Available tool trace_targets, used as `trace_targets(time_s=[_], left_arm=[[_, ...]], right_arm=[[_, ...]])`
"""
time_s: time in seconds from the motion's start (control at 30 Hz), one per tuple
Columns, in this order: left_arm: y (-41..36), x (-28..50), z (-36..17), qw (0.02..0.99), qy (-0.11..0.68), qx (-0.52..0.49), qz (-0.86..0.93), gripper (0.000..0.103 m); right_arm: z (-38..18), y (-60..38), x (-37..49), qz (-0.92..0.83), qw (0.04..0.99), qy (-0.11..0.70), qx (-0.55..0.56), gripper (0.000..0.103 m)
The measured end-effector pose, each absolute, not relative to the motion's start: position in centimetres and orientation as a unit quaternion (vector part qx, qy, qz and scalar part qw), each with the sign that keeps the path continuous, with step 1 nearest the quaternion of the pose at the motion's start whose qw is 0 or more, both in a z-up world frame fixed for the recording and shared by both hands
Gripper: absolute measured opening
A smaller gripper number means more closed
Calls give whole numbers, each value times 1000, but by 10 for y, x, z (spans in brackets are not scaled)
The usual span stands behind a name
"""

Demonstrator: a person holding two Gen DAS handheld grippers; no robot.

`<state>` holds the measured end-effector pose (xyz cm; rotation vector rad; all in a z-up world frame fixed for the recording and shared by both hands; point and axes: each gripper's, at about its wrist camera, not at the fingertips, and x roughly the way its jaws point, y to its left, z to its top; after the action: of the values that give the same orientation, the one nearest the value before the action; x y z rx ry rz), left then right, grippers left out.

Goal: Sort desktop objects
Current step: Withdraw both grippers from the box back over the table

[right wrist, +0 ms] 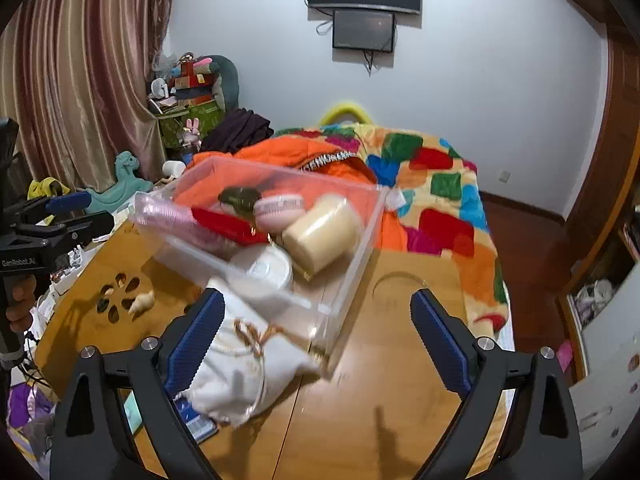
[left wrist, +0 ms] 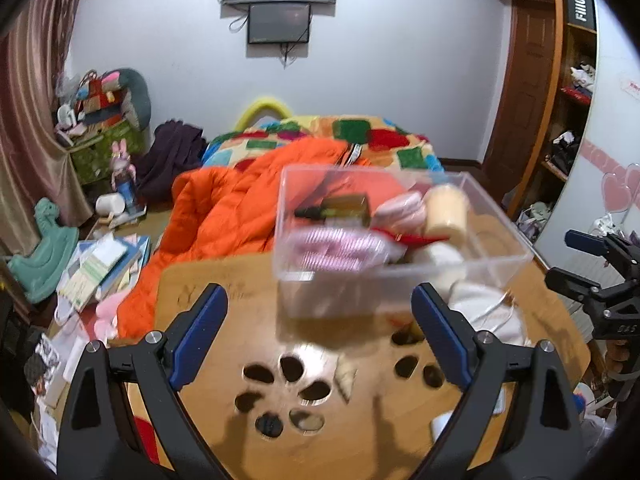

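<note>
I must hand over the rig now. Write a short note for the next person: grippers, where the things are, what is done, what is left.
Left gripper: open, empty, above the wooden table.
Right gripper: open, empty; the white drawstring pouch lies against its left finger.
Done: the clear plastic box on the table holds the pink comb, the red item, the pink round case, the cream jar, the dark bottle and the white round tin.
Left: the pouch and a small beige piece remain outside the box.

Black gripper [left wrist: 320, 312], blue pads [left wrist: 202, 334], silver screws.
</note>
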<state>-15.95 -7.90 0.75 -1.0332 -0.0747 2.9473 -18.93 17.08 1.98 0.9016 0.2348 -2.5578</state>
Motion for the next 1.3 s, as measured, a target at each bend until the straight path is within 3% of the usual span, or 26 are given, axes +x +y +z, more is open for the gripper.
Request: trace_targets(time_s=[0.53, 0.9, 0.93, 1.0, 1.1, 1.3], left_arm=[[-83, -138, -62, -9, -35, -397, 917, 94], [-61, -102, -70, 23, -60, -403, 913, 94], [-56, -98, -70, 28, -57, -402, 913, 94], [-45, -92, -68, 33, -44, -395, 917, 94], [-29, -84, -66, 42, -25, -385, 922, 94], [-20, -78, -69, 55, -30, -386, 920, 94]], right_arm=[[-49, 170, -154, -902, 199, 28, 381, 93], [-64, 146, -124, -894, 234, 44, 381, 92], [-66, 143, -122, -892, 236, 50, 382, 89], [-70, 139, -121, -885, 248, 50, 390, 75], [-71, 135, -117, -885, 256, 55, 384, 66], [-71, 125, -110, -881, 278, 68, 376, 55]])
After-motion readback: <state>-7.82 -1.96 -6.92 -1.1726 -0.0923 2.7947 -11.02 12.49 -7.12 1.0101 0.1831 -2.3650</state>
